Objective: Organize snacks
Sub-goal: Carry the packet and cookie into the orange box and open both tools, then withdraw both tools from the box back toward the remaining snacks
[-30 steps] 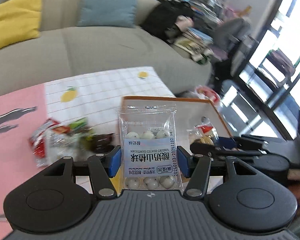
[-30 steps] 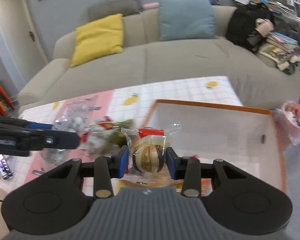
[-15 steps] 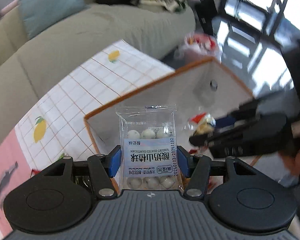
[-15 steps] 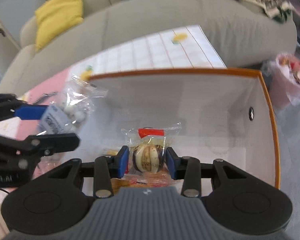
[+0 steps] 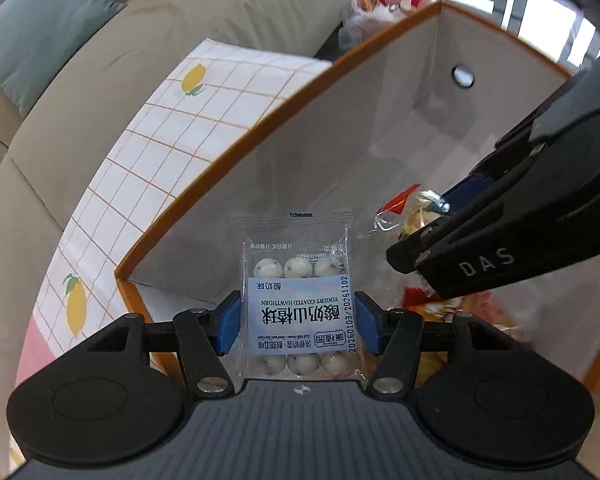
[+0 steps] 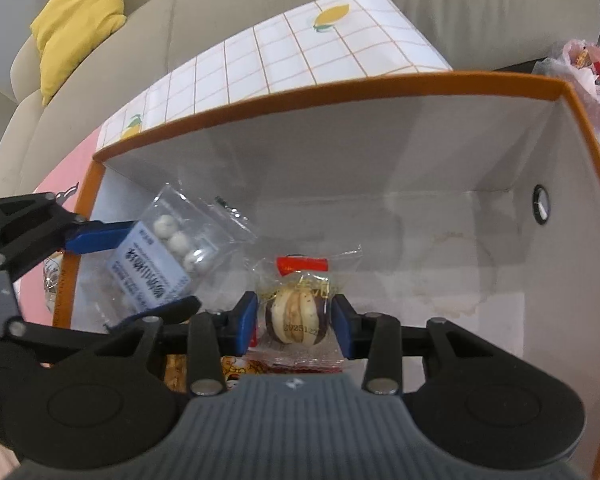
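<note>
Both hands hang over the open box (image 6: 380, 92), pointing steeply down into it, so the coming move turns on a plain drop: each snack sits above the white floor of the box, inside its orange rim. The left gripper (image 5: 298, 322) has its fingers (image 5: 228, 326) clenched on the flat packet (image 5: 300, 300) of yogurt-coated hawthorn balls, gripped by its two side edges with its long axis running out away from the fingers. From the right wrist view that packet hangs near the box's left wall. The right gripper (image 6: 296, 322) grasps a small round wrapped sweet (image 6: 298, 316) nearer the middle of the box, its twisted wrapper sticking out ahead. The two grippers are close side by side, the right one a touch further in. Under them a few wrapped snacks (image 5: 432, 304) already lie on the near floor; the far part is bare. The box stands on the bench (image 6: 300, 52), whose cloth has a lemon print.
</note>
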`<state>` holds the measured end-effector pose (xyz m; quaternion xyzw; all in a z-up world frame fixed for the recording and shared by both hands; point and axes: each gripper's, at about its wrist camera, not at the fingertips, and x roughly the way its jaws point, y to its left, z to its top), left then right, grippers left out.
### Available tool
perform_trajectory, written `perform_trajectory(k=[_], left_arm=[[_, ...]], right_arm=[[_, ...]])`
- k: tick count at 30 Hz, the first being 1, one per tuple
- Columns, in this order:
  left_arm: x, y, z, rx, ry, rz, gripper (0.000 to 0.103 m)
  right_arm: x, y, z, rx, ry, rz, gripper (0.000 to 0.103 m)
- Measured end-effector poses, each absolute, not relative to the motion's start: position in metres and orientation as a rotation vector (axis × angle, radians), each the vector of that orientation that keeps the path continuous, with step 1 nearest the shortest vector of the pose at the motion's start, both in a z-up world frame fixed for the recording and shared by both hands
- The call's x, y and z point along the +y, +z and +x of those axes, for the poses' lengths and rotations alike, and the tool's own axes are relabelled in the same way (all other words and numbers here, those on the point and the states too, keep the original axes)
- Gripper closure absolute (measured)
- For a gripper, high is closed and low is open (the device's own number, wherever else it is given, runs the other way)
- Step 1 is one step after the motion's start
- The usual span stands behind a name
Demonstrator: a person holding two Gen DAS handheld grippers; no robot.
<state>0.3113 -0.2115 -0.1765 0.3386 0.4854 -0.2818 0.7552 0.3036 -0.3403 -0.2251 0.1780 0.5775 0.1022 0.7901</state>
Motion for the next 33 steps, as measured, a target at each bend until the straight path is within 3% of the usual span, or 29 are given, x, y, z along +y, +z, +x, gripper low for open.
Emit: perform_trajectory(k=[11, 14, 15, 18, 33], left_arm=[[-0.211, -0.189, 0.312, 1.065, -0.635, 0.792, 0.028], [-0.21, -0.185, 0.306, 1.04, -0.643, 0.821, 0.019], [-0.21, -0.183, 0.304, 1.024, -0.643, 0.836, 0.019], [-0.209, -0.173, 0.3, 1.005, -0.639, 0.843, 0.019], [-0.151, -0.079, 0.259, 0.911, -0.634, 0.611, 0.018]], right_arm=[[-0.326, -0.24, 0.316, 1.312, 0.233, 0.378, 0.062], [-0.322, -0.241, 0.32, 1.326, 0.215, 0.367, 0.062], [-0.321, -0.241, 0.322, 1.327, 0.212, 0.368, 0.06], [-0.32, -0.239, 0.324, 1.331, 0.197, 0.388, 0.042], [-0.322, -0.169, 0.272, 1.155, 0.149, 0.402, 0.032]])
